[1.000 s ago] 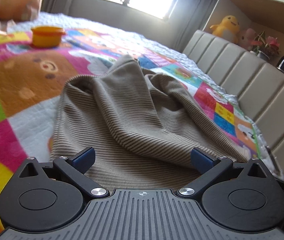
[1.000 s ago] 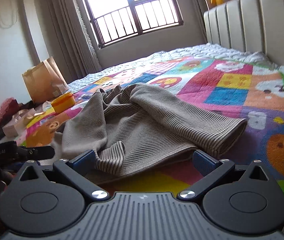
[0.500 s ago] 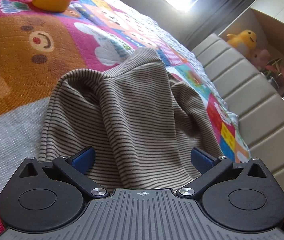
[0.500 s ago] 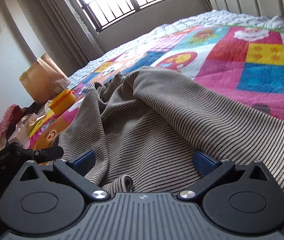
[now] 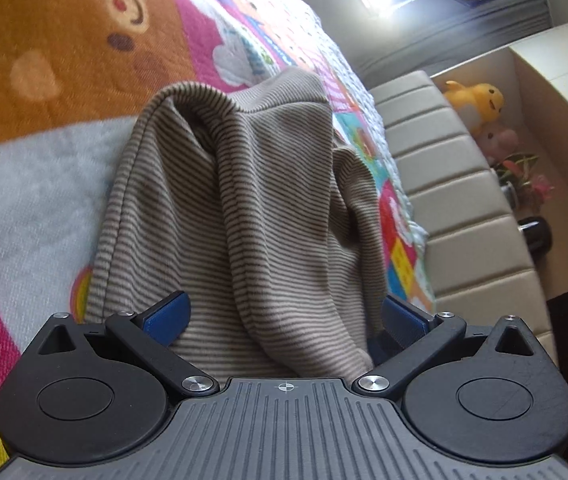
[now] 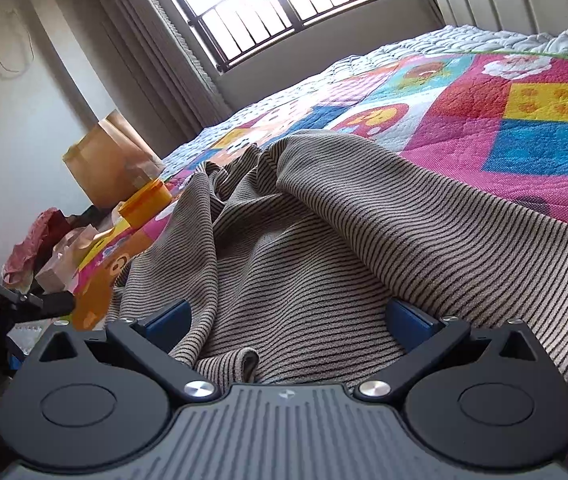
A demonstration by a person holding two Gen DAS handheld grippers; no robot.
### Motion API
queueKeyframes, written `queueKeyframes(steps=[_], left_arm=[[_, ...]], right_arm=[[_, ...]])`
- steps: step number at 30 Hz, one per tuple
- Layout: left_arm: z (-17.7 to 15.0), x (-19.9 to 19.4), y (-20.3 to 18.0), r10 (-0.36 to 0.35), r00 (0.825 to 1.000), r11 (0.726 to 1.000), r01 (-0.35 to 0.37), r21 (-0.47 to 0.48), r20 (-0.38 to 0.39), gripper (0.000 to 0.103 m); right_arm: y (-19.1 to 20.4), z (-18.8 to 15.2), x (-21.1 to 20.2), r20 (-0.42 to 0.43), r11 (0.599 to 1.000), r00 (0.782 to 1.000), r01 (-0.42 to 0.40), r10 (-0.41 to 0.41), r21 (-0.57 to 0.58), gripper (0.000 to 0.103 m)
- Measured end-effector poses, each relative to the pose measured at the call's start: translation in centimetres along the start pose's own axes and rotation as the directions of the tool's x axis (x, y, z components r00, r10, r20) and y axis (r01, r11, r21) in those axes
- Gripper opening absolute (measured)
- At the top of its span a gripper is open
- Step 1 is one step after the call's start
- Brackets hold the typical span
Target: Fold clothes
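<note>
A beige garment with thin dark stripes (image 5: 244, 200) lies crumpled on a colourful patchwork bed quilt (image 5: 44, 60). My left gripper (image 5: 284, 318) is open, its blue pads wide apart, and a fold of the cloth's near edge lies in the gap. In the right wrist view the same striped garment (image 6: 344, 248) fills the middle. My right gripper (image 6: 288, 320) is open too, with the bunched hem between its blue pads. Neither gripper pinches the cloth.
A padded beige headboard (image 5: 456, 200) runs along the bed's far side, with plush toys (image 5: 476, 100) and a plant on a shelf behind it. An orange tub (image 6: 146, 204) sits on the quilt, and a brown paper bag (image 6: 104, 168) and other bags stand beyond the bed's edge.
Both grippers have moved forward and down onto the garment, so its near edge now lies between each pair of pads. Both have stayed open.
</note>
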State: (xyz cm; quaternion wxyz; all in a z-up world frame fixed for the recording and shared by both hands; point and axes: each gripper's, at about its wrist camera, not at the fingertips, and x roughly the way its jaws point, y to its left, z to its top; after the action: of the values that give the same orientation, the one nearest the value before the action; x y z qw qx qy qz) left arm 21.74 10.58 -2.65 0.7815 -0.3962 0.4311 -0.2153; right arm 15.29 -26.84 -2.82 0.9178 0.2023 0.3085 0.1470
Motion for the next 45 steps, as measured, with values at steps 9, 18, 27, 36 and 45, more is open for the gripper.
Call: queueKeyframes(steps=[9, 18, 27, 36, 45], left_arm=[[0.0, 3.1, -3.8, 0.123, 0.990, 0.965, -0.136, 0.225, 0.071, 0.100], [1.6, 5.0, -7.0, 0.225, 0.955, 0.884, -0.283, 0.371, 0.192, 0.018], [11.8, -5.7, -2.6, 0.225, 0.847, 0.949, -0.303, 0.089, 0.481, 0.012], [10.9, -8.4, 7.7, 0.212, 0.929, 0.977, -0.192, -0.096, 0.302, 0.075], [8.5, -12.2, 2.4, 0.233, 0.875, 0.894, -0.365, 0.261, 0.425, 0.095]], right_arm=[[1.0, 0.5, -1.5, 0.041, 0.999, 0.999, 0.007, -0.006, -0.047, 0.103], [2.0, 1.5, -3.5, 0.109, 0.990, 0.994, 0.045, -0.031, -0.130, 0.103], [2.2, 2.2, -4.0, 0.128, 0.964, 0.985, 0.146, -0.120, -0.222, 0.103], [3.1, 1.7, 0.5, -0.059, 0.941, 0.984, 0.141, -0.166, -0.306, 0.103], [5.8, 1.9, 1.3, -0.071, 0.864, 0.969, 0.175, -0.235, -0.472, 0.103]])
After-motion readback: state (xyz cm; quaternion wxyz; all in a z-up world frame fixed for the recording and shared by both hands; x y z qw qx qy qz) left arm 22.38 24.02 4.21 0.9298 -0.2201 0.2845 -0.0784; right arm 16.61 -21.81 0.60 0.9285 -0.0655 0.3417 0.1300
